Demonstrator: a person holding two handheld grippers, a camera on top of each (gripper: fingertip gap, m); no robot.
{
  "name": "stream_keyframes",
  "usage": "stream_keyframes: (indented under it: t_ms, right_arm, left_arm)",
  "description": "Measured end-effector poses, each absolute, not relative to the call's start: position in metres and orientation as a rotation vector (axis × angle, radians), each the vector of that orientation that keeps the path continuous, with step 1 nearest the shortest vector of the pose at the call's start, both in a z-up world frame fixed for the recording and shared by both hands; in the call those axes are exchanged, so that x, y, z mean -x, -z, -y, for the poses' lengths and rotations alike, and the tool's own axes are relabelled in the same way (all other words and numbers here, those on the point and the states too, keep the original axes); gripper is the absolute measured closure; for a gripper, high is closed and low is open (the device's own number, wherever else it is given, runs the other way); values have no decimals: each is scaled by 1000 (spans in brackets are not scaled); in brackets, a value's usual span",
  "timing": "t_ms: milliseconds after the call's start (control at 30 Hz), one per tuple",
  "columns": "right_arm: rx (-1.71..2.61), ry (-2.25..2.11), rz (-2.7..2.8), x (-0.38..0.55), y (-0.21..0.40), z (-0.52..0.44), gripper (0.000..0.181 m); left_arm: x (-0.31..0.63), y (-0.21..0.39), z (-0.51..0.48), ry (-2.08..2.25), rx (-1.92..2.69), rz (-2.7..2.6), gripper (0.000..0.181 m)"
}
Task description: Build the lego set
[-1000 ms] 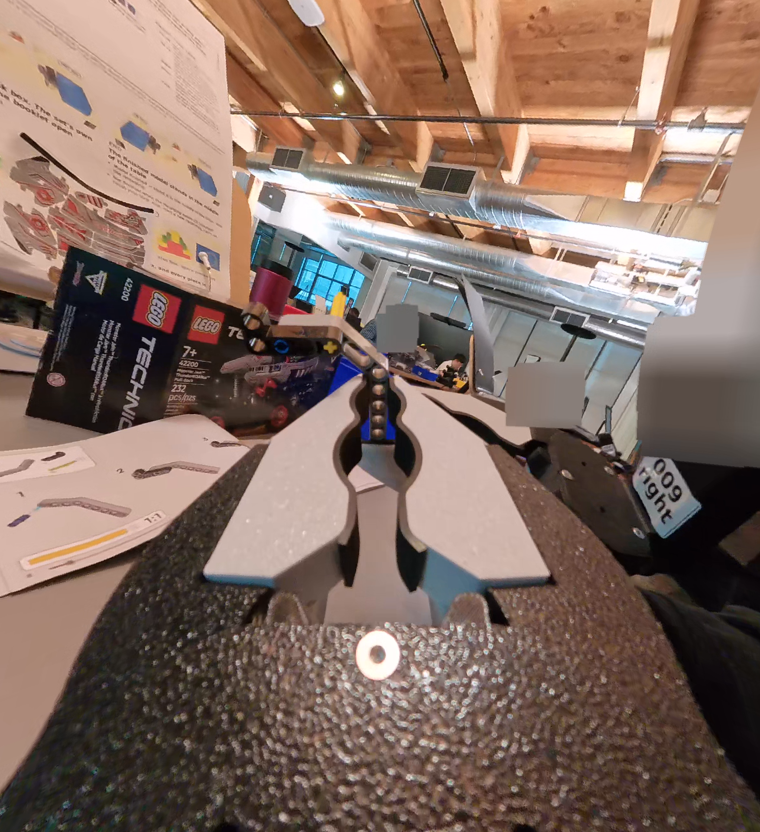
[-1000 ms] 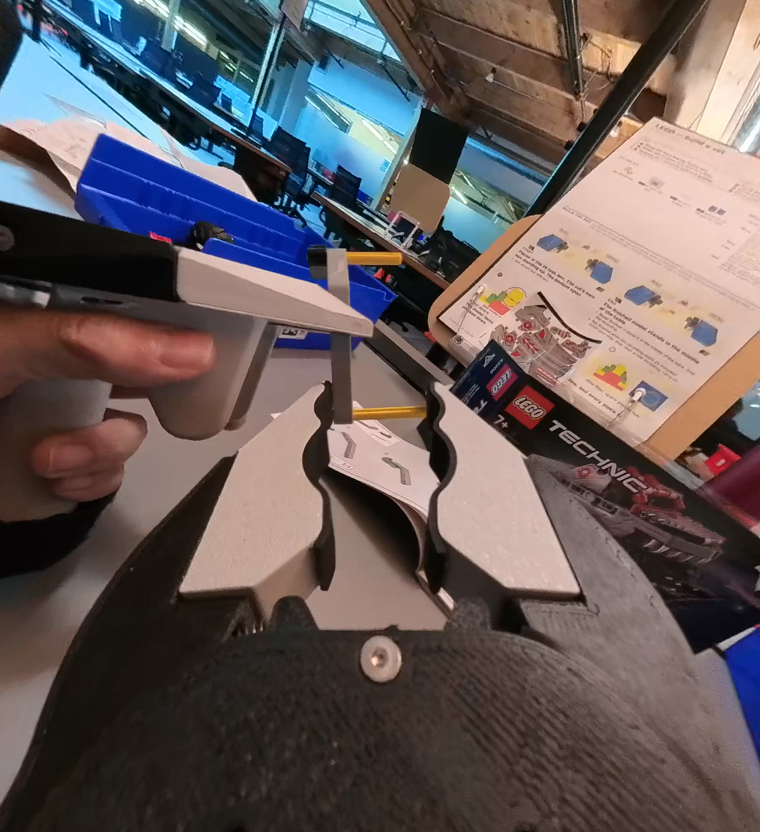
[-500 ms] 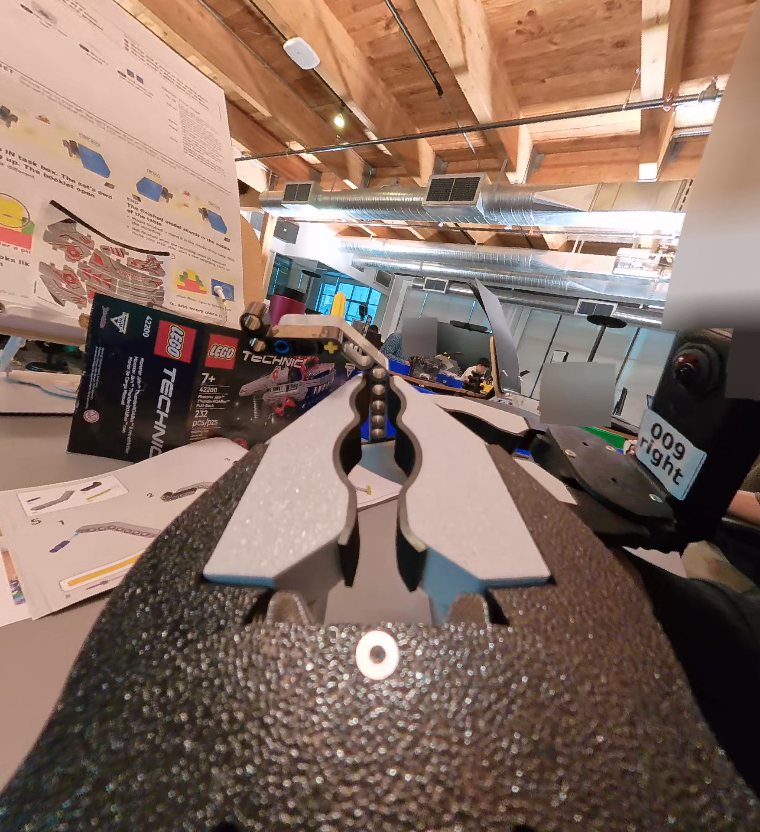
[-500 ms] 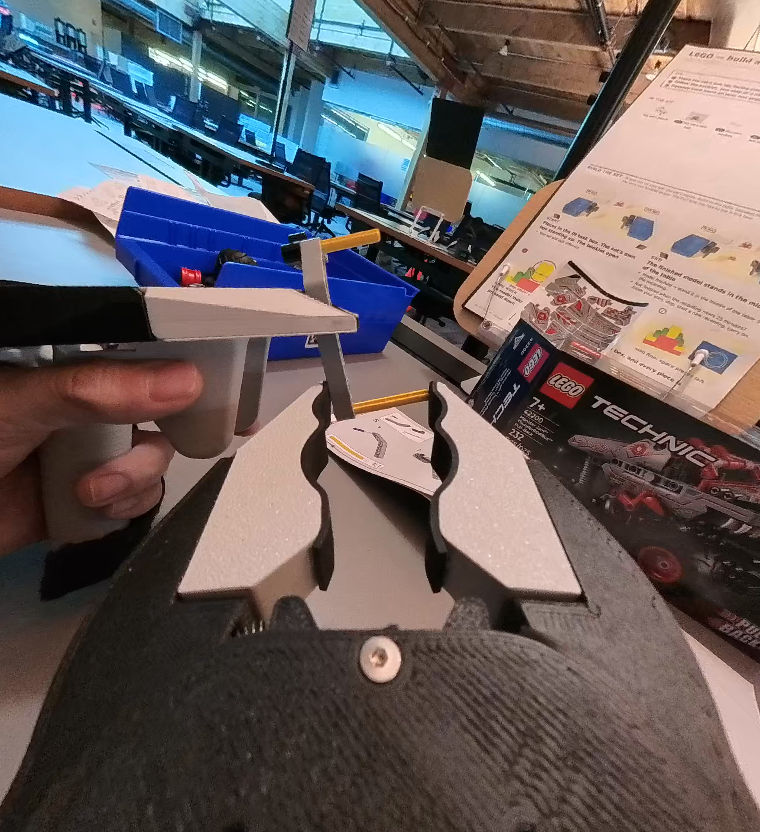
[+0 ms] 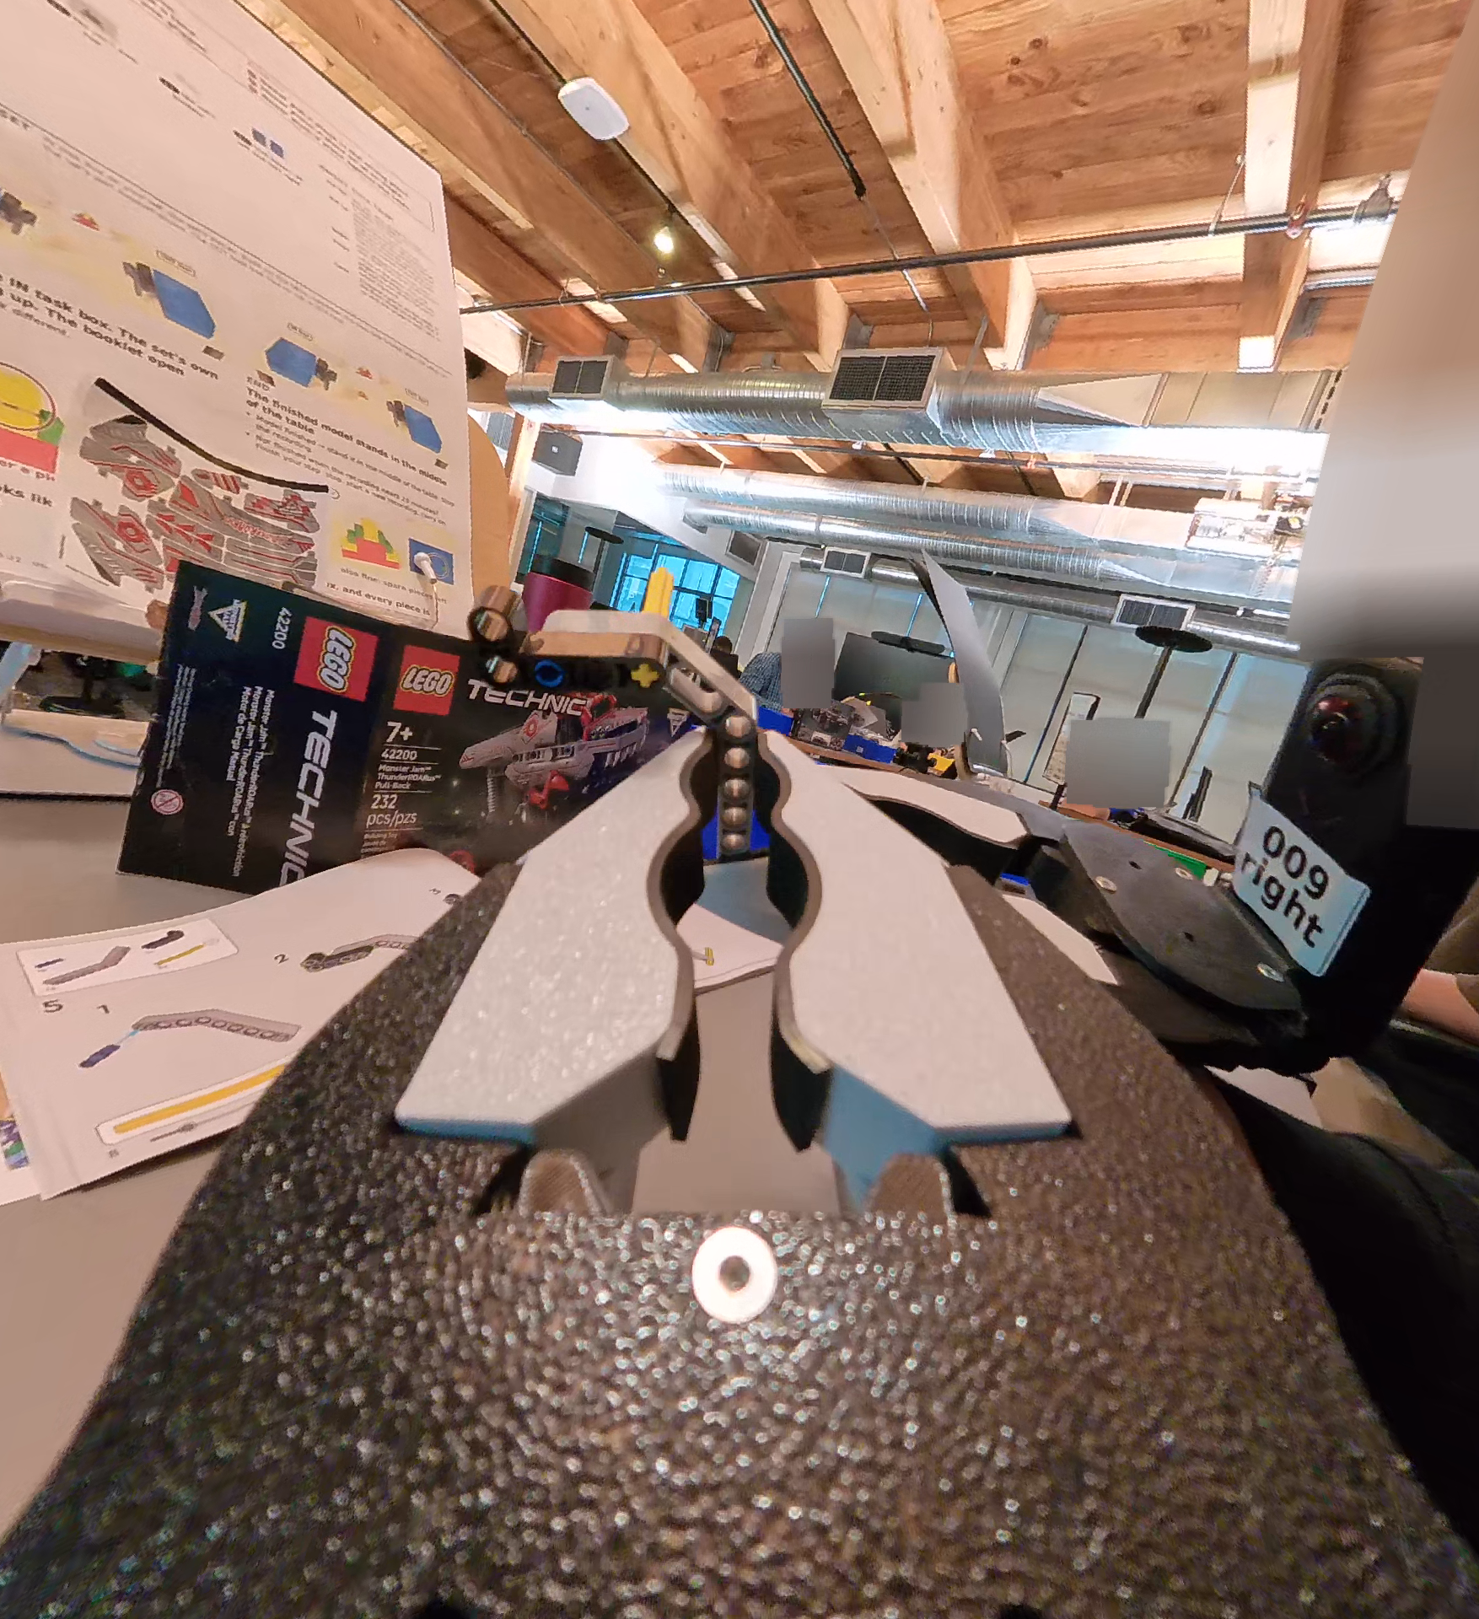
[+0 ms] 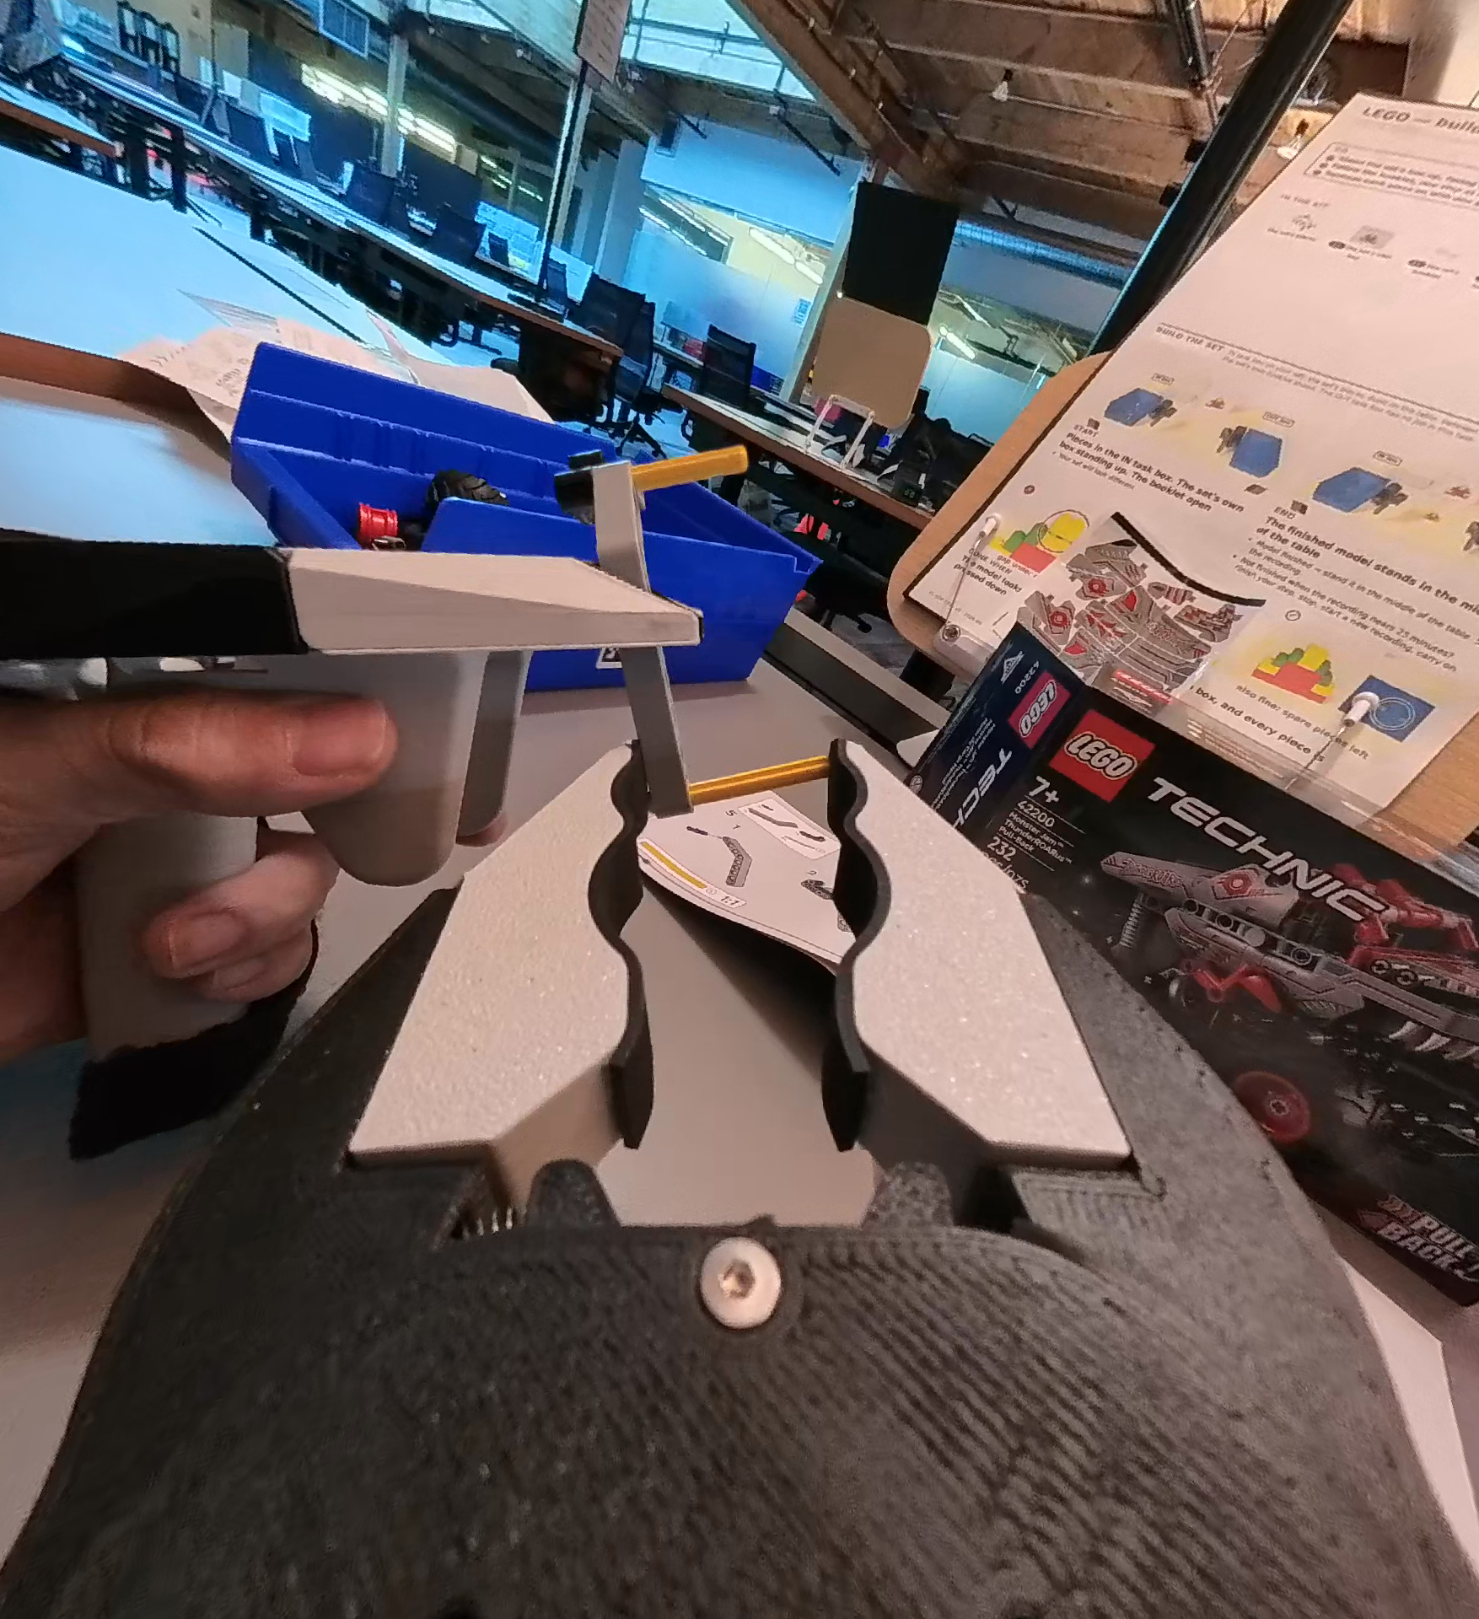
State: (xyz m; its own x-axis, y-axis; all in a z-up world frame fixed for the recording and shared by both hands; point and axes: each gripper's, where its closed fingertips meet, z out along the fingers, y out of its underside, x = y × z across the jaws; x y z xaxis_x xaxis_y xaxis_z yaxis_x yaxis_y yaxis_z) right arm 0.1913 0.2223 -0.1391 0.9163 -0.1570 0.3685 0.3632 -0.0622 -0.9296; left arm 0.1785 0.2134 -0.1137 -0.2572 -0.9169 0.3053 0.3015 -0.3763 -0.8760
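My left gripper (image 5: 736, 788) is shut on the lower end of a grey bent Technic beam (image 5: 605, 644), which carries a black connector (image 5: 491, 626) and a yellow axle (image 5: 660, 589). In the right wrist view the left gripper (image 6: 683, 626) holds the beam (image 6: 640, 666) upright, with one yellow axle (image 6: 692, 464) at its top. My right gripper (image 6: 732, 771) is closed lengthwise on a second yellow axle (image 6: 758, 775) at the beam's bottom end. One fingertip touches the beam and the other touches the axle's free end. The right gripper also shows in the left wrist view (image 5: 1156, 911).
The black set box (image 6: 1244, 876) lies at the right and also shows in the left wrist view (image 5: 324, 745). An open booklet (image 5: 149, 1007) lies on the grey table (image 5: 18, 1314). A blue parts bin (image 6: 692, 561) stands behind. An instruction board (image 6: 1332, 438) leans at the back. A hand (image 6: 105, 832) grips the left handle.
Both grippers have moved together with the assembly and the background has shifted. The beam now tilts a little in the right wrist view. Both grips stay the same.
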Motion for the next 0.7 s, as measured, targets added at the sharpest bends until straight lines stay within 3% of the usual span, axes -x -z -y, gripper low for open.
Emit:
stream_keyframes:
  t_ms: [700]
  right_arm:
    - [1526, 612, 244, -186, 131, -222, 143]
  left_arm:
    - [-178, 113, -215, 1858, 1115, -811, 177]
